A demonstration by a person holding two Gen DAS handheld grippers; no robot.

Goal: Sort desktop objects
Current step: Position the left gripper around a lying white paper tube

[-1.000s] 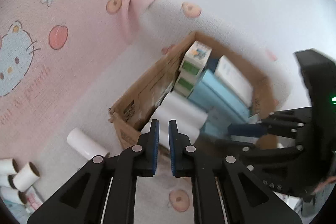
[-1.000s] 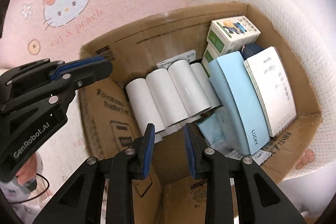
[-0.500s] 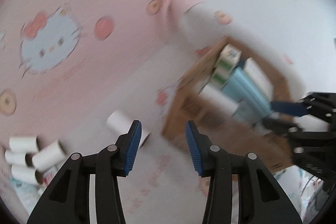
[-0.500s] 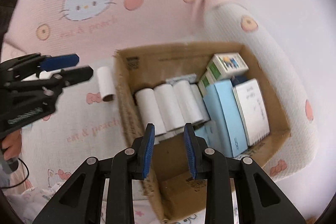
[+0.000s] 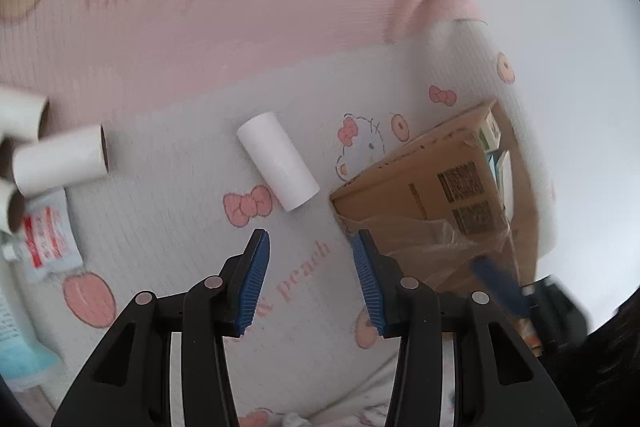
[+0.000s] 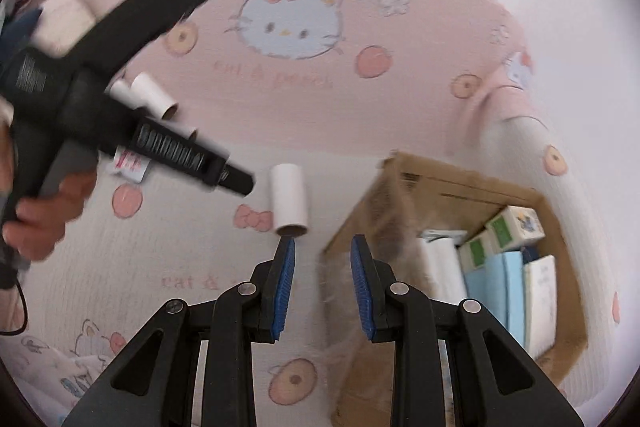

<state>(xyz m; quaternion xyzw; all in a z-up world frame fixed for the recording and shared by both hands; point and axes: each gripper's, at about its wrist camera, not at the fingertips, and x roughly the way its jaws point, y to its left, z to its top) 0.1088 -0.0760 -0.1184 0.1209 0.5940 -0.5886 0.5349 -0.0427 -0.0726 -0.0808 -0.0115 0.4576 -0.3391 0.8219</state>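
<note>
Left claw [image 5: 308, 267] wide open, empty, jaws just opened; 1 white paper roll [image 5: 278, 161] lies on the bedsheet [image 5: 168, 155] just ahead, long axis diagonal, beside the cardboard box [image 5: 440, 187]; right claw [image 6: 322, 275] nearly closed, empty, farther.

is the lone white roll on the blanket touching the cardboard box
Apart. The left wrist view shows a strip of printed blanket between the white roll and the near corner of the cardboard box; the right wrist view shows that gap too.
</note>
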